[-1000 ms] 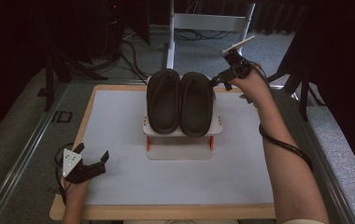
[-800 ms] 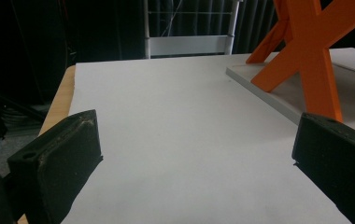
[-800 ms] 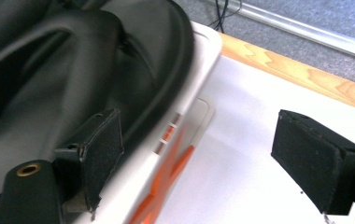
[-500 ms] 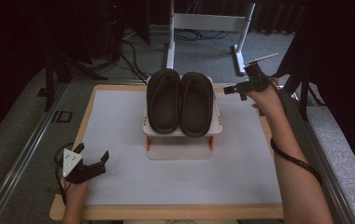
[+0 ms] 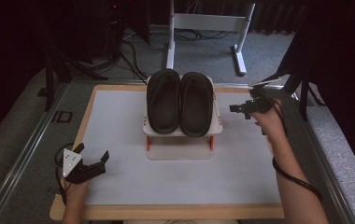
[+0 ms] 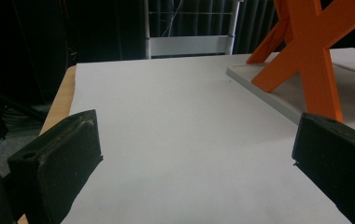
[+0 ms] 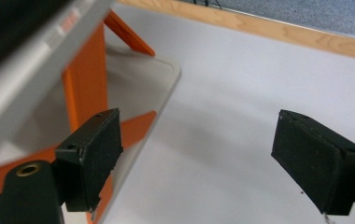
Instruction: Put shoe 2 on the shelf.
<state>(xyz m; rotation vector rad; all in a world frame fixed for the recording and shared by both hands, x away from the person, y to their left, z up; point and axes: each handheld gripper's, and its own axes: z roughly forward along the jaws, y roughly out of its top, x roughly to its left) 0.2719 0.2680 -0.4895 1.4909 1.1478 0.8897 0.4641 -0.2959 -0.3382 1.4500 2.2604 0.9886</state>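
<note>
Two black slippers, a left one (image 5: 163,100) and a right one (image 5: 195,103), lie side by side on the top shelf of a small white rack (image 5: 180,151) with orange legs (image 6: 309,60) at the table's middle. My right gripper (image 5: 239,111) hovers just right of the rack, open, jaws pointing at it and holding nothing. In the right gripper view the open jaws (image 7: 199,140) frame the rack's shelf edge (image 7: 49,51) and an orange leg (image 7: 84,88). My left gripper (image 5: 92,154) rests open at the near left of the table. Its jaws (image 6: 196,140) stand wide apart over bare white surface.
The white table top (image 5: 119,126) has a wooden rim (image 5: 84,114). A white metal frame (image 5: 203,23) and cables lie on the grey floor beyond the table. Dark stands flank both sides. A cable (image 5: 297,179) trails along the right forearm.
My right gripper has drawn back from the right slipper's far end, moving nearer and lower to the rack's right side. The left gripper has not moved.
</note>
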